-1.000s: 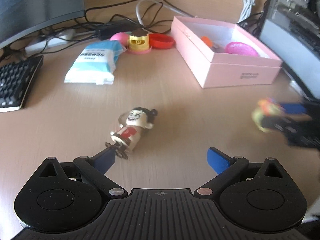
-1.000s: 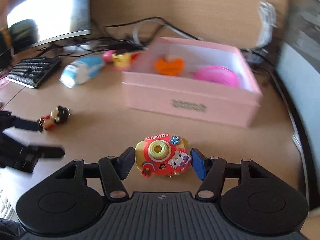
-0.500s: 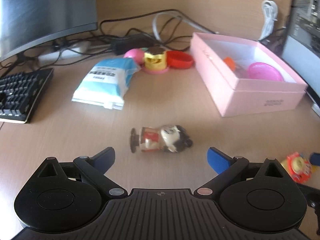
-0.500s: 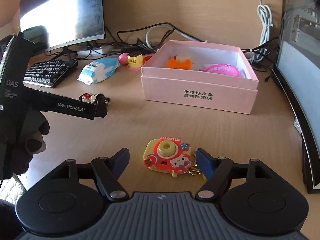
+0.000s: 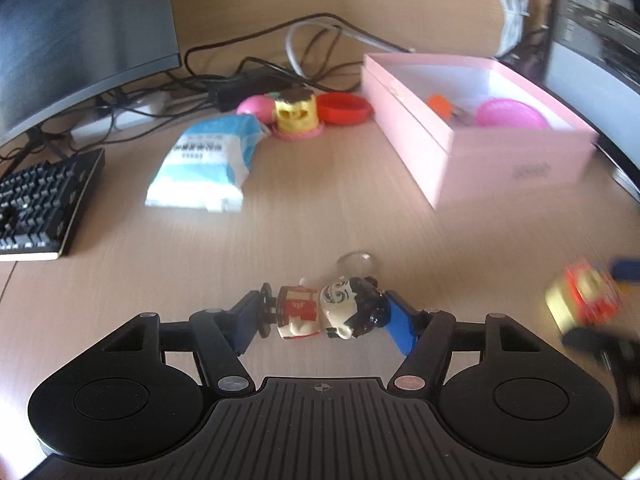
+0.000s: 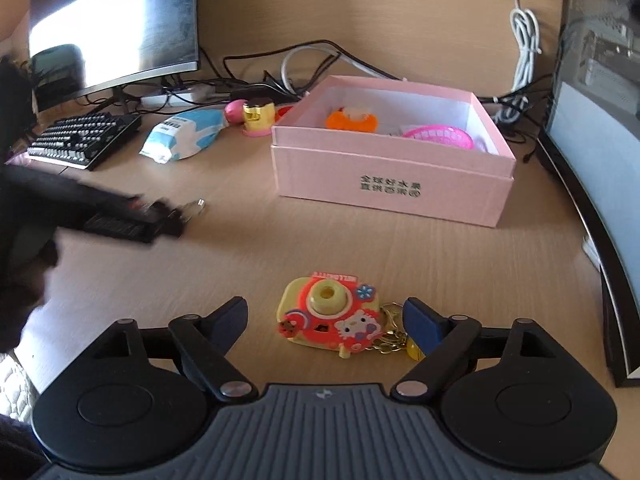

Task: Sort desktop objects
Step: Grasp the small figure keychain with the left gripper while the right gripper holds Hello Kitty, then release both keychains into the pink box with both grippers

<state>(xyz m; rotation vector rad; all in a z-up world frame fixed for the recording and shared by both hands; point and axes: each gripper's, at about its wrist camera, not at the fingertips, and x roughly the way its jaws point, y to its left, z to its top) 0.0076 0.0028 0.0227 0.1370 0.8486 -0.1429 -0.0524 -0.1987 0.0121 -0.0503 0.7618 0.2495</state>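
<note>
Pink cardboard box [image 6: 390, 184] ahead of the right gripper [image 6: 325, 316] carries two rows of dark Chinese print on its near wall, seen upside down and too small for me to read. A red toy camera [image 6: 330, 322] on the desk [image 6: 360, 248] has a raised banner along its top edge whose letters I cannot make out, and a white cat face on its front. Ahead and to the left of the left gripper [image 5: 318, 318], a blue and white packet [image 5: 208, 160] shows dark print that is blurred.

The right gripper's jaws are opening, wide apart, with the camera lying between them and touching neither pad; its gold key chain [image 6: 394, 332] trails toward the right finger, just beside it.

The left gripper's jaws are closing on a small figurine [image 5: 320, 312] that lies on its side across the gap, black-haired head toward the right finger, round foot disc toward the left. Both pads appear to touch its ends. A clear ring [image 5: 356, 264] lies on the desk just beyond it.

Inside the box sit an orange toy [image 6: 350, 120] and a pink basket [image 6: 438, 138].
</note>
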